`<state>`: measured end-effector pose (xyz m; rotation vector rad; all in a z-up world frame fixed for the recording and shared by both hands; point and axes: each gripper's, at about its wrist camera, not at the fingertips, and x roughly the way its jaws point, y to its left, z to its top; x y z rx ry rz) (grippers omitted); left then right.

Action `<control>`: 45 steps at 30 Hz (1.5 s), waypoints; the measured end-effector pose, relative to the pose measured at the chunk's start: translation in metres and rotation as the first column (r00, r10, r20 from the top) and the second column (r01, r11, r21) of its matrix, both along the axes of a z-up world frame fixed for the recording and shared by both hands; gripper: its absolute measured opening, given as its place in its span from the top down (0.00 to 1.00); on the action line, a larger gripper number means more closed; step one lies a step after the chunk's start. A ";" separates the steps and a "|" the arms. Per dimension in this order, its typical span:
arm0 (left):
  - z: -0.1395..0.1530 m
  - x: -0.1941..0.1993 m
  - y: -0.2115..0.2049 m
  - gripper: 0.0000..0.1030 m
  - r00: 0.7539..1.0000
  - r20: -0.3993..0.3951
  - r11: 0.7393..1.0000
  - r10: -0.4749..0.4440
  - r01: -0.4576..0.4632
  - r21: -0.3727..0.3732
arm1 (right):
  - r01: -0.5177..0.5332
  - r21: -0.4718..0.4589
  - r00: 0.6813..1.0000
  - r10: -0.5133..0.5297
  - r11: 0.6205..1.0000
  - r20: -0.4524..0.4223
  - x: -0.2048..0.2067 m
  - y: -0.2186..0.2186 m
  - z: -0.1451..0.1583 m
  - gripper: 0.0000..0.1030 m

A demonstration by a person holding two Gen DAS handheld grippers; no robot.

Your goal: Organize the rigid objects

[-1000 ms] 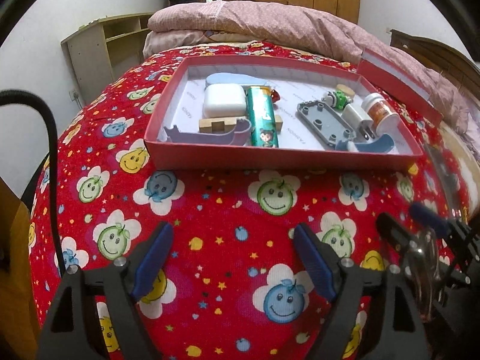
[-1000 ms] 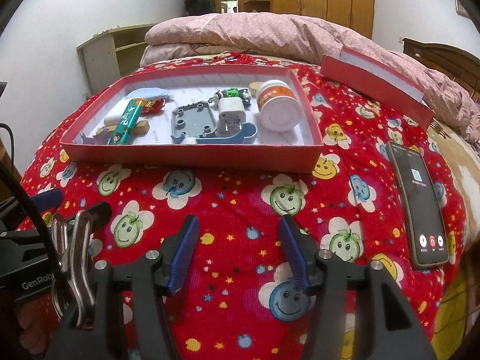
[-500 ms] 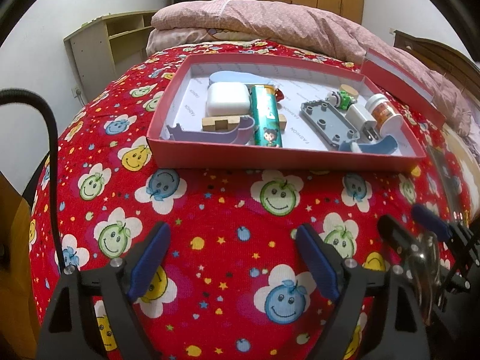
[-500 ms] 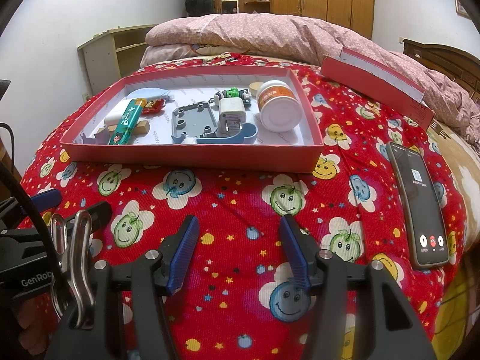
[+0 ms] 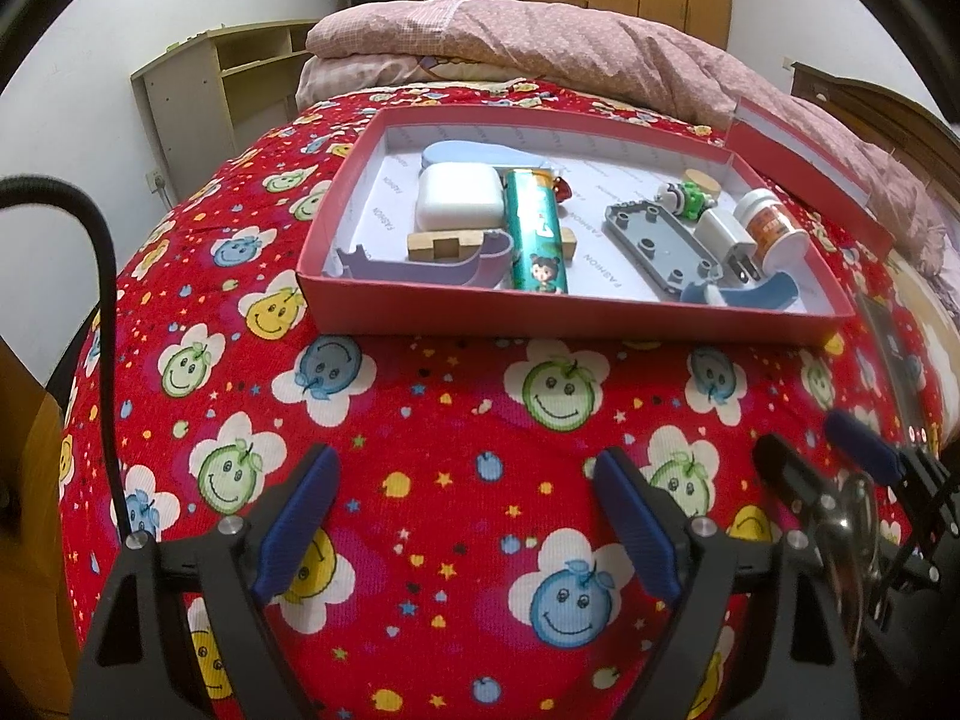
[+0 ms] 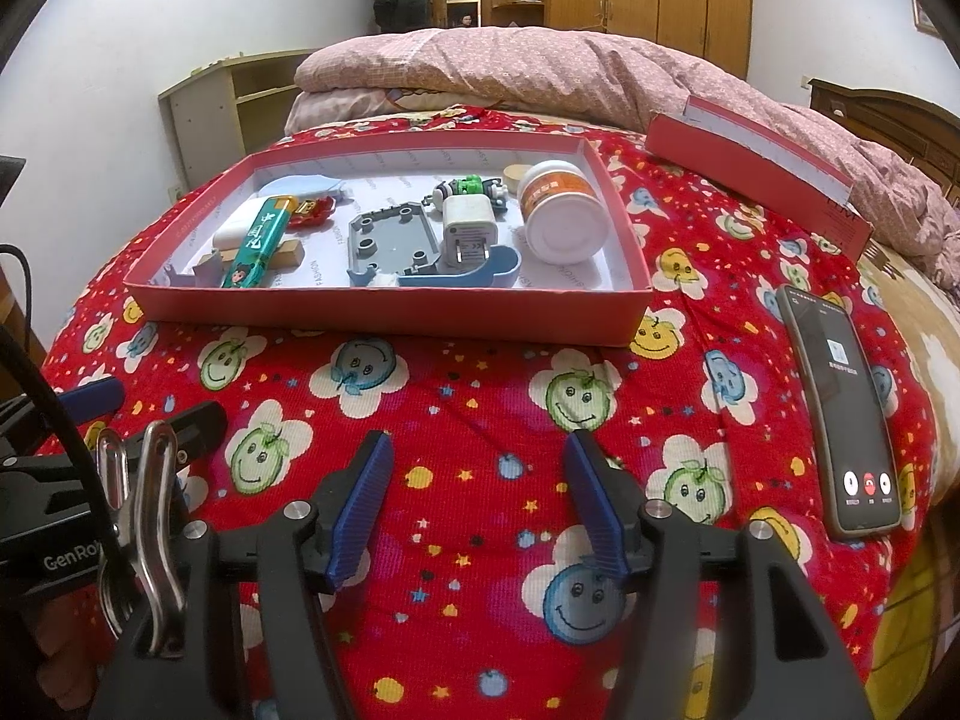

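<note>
A red shallow box (image 5: 540, 315) (image 6: 384, 306) lies on the red smiley bedspread and holds several small rigid things. Among them are a white case (image 5: 459, 195), a green tube (image 5: 536, 240) (image 6: 255, 246), a grey plate (image 5: 657, 240) (image 6: 390, 240), a white charger plug (image 6: 468, 228) and a white jar (image 5: 774, 228) (image 6: 561, 219). My left gripper (image 5: 465, 516) is open and empty, over the bedspread in front of the box. My right gripper (image 6: 477, 501) is open and empty, also in front of the box.
A black phone (image 6: 840, 396) lies on the bedspread right of the box. The red box lid (image 6: 756, 180) (image 5: 804, 174) leans against a pink quilt (image 6: 540, 72) behind. A wooden shelf unit (image 5: 210, 90) stands at the left wall.
The left gripper has risen and drawn slightly closer to the box, so its inside shows more fully. The right gripper has barely moved. Both stay open.
</note>
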<state>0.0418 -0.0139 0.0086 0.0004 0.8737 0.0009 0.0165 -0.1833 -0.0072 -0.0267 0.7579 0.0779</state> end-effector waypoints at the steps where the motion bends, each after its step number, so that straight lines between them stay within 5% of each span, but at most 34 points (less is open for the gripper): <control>1: 0.000 0.000 0.001 0.12 1.000 0.001 1.000 0.001 -0.001 -0.001 | 0.000 0.000 1.000 0.000 1.000 0.000 0.000 0.000 0.000 0.40; 45: 0.000 0.000 0.003 0.12 1.000 0.006 1.000 0.005 -0.005 -0.003 | 0.000 0.001 1.000 0.000 1.000 0.001 0.000 -0.001 -0.001 0.39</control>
